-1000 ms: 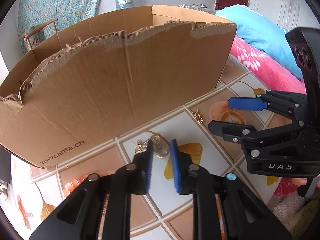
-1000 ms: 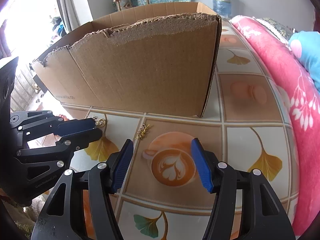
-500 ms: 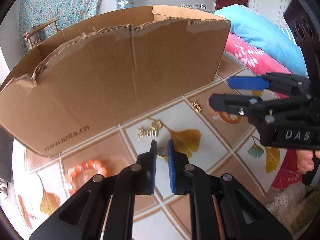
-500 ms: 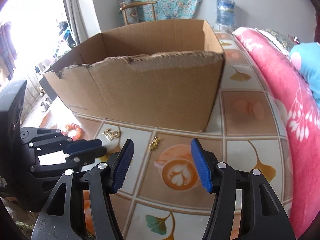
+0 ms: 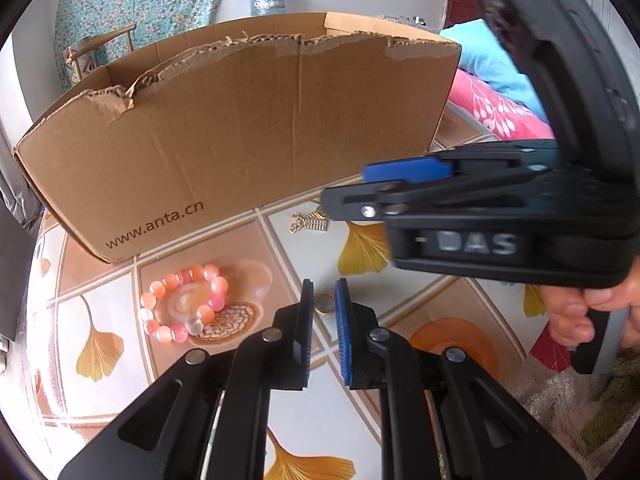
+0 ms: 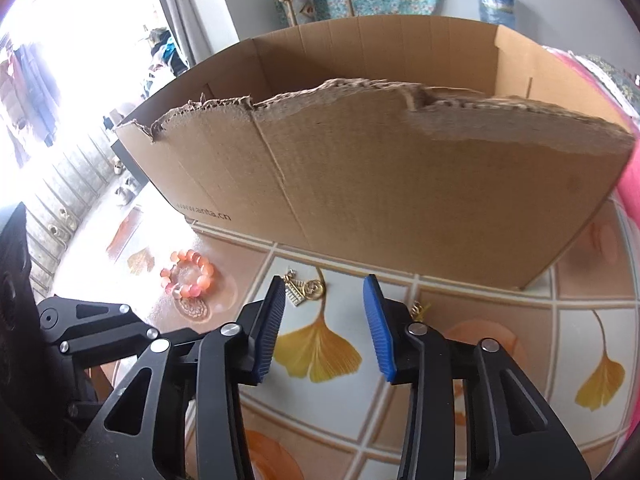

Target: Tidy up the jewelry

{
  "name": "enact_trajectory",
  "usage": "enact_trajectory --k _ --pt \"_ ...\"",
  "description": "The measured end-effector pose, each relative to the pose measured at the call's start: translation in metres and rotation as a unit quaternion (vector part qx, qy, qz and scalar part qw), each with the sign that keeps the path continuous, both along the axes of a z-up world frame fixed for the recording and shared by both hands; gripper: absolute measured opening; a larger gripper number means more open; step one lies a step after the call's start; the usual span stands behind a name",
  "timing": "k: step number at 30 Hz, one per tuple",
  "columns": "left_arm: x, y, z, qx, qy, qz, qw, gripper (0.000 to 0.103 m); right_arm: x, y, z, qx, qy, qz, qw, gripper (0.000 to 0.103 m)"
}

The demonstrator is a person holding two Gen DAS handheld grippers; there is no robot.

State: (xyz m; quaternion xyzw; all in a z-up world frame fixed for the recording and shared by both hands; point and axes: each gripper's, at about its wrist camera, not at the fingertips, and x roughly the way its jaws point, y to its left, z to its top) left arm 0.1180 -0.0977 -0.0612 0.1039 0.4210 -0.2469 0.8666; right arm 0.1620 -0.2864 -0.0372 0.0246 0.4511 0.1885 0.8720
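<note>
Left wrist view: the left gripper (image 5: 323,300) pinches a gold ring (image 5: 324,304) between its tips. The right gripper (image 6: 325,300) is closing, nothing between its jaws, gold charms (image 6: 305,290) just beyond.

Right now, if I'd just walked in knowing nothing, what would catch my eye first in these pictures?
Probably the big torn cardboard box standing at the back of the tiled table. Next, the pink bead bracelet lying in front of the box's left end. Nearest, the left claw pinches a small gold ring, while the right claw, jaws closing with nothing between them, hangs above gold trinkets.
</note>
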Motion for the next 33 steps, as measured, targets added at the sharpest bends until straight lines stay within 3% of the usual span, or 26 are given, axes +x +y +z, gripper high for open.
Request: enact_trajectory --k 14,33 --pt "-0.003 0.004 -0.002 -0.007 -0.004 0.001 1.0000 0.011 0.013 0.021 0.003 -0.032 0.003 0.005 0.999 0.010" --pt "-0.003 0.001 -0.004 -0.005 -0.005 -0.001 1.0000 0.011 -0.026 -0.001 0.000 -0.058 0.023 -0.009 0.998 0.008"
